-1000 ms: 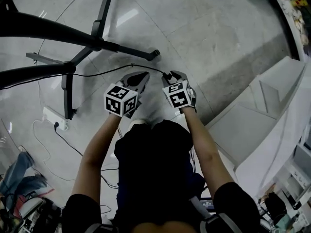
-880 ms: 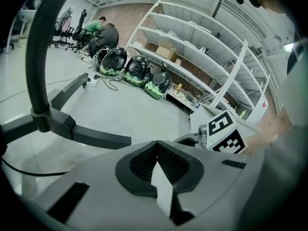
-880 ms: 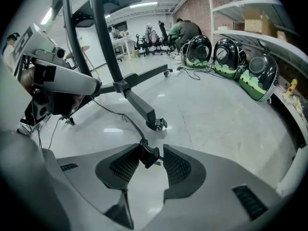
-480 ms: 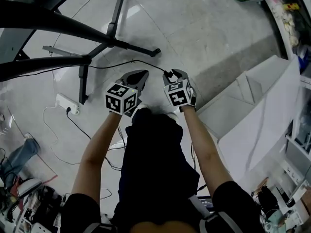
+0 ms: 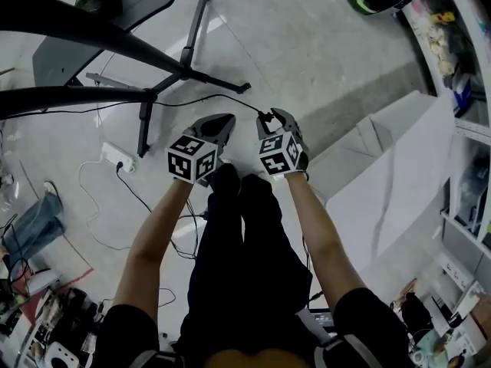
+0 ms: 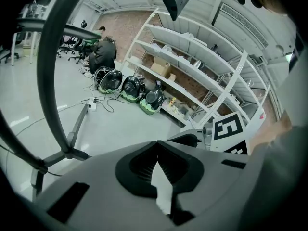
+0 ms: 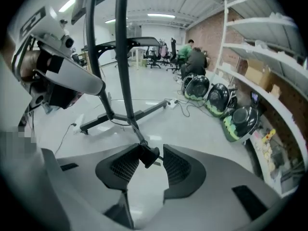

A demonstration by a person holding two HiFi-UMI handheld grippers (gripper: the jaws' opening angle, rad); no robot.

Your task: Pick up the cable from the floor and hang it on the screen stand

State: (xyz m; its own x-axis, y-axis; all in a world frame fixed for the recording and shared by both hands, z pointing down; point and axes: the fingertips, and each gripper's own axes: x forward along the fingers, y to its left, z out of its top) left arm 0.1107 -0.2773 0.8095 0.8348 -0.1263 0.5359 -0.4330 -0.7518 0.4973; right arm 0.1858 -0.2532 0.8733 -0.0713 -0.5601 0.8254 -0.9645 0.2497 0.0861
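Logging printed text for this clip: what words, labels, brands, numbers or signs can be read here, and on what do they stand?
No readable text anywhere.
The marker cube on the left tool: square pattern only, no letters.
The marker cube on the right tool: the same.
The cable in the right tool: no print shows.
The boxes on the shelves: too small to read.

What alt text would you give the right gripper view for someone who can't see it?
The right gripper holds the plug of a black cable between its jaws, the cable running up and away. Beyond, a black stand rises from a pale floor, with shelves at right and people far back.
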